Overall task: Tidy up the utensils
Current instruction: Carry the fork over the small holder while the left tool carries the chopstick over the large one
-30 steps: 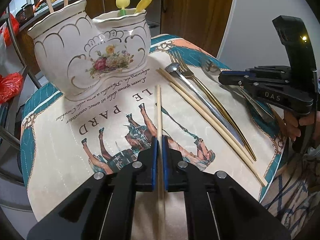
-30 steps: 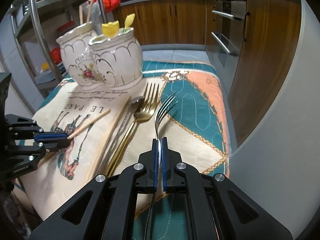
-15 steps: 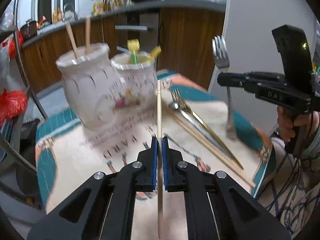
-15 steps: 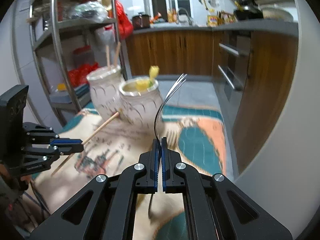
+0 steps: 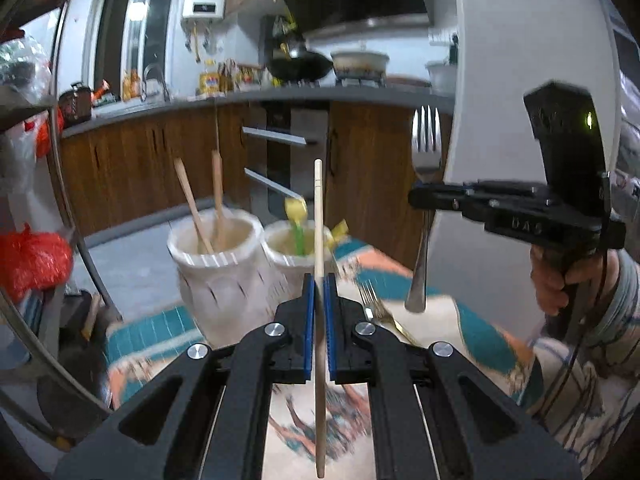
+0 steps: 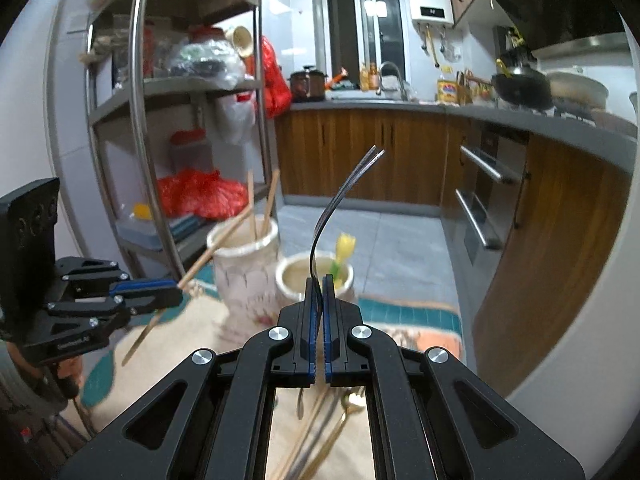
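Observation:
My left gripper [image 5: 319, 280] is shut on a wooden chopstick [image 5: 318, 216], held upright above the table. My right gripper [image 6: 319, 284] is shut on a silver fork [image 6: 340, 200], tines up, also seen in the left wrist view [image 5: 425, 184]. A white double ceramic holder stands ahead: its left pot [image 5: 218, 268] holds two wooden chopsticks [image 5: 218, 196], its right pot [image 5: 296, 252] holds yellow-tipped utensils [image 5: 296, 212]. In the right wrist view the pots [image 6: 248, 272] lie ahead and below both grippers, and the left gripper [image 6: 176, 294] is at left with its chopstick [image 6: 204, 260].
Gold and silver cutlery and chopsticks [image 6: 324, 436] lie on the patterned table mat [image 5: 476, 336] below. A metal shelf rack [image 6: 140, 120] with red bags stands at left. Kitchen cabinets [image 6: 360, 152] and an oven front are behind. A white wall [image 5: 520, 80] is at right.
Both grippers have risen from the mat with the chopstick and the fork and tilted up, so the holder's openings now sit below them.

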Tool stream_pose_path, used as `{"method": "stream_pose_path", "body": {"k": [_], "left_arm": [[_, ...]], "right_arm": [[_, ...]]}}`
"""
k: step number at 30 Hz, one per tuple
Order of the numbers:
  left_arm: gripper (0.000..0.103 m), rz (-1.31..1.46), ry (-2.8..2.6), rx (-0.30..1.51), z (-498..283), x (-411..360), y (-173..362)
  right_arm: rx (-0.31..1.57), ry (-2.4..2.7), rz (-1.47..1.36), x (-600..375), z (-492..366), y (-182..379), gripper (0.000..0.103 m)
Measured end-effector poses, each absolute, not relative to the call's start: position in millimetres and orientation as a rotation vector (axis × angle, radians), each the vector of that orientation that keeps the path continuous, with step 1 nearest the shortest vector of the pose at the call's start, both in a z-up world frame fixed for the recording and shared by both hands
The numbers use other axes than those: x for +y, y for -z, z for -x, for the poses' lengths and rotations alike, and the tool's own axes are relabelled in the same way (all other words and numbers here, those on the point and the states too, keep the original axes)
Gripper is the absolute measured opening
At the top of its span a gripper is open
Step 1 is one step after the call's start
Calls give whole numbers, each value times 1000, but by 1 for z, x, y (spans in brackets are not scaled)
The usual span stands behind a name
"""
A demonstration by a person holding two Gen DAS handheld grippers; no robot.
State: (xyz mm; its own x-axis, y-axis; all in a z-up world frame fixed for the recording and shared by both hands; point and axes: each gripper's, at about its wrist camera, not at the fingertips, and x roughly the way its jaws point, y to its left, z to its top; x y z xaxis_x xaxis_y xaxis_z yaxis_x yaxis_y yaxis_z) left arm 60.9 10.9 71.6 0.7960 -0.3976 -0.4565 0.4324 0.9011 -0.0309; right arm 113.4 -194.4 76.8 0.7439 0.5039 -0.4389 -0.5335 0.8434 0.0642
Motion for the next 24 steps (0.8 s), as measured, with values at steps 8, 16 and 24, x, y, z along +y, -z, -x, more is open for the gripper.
{"method": "stream_pose_path", "body": {"k": [8,16,24], "left_arm": [[5,-10,406,345,-105,34,-113],[5,83,413,251,-152,49,-119],[5,65,356,159,-169,40,-102]], "right_arm": [[379,-574,-6,-192,-137,-117,4],[340,-527,-41,-181,-168,-124,4],[352,-528,-39,-164,-191,-106,4]]}}
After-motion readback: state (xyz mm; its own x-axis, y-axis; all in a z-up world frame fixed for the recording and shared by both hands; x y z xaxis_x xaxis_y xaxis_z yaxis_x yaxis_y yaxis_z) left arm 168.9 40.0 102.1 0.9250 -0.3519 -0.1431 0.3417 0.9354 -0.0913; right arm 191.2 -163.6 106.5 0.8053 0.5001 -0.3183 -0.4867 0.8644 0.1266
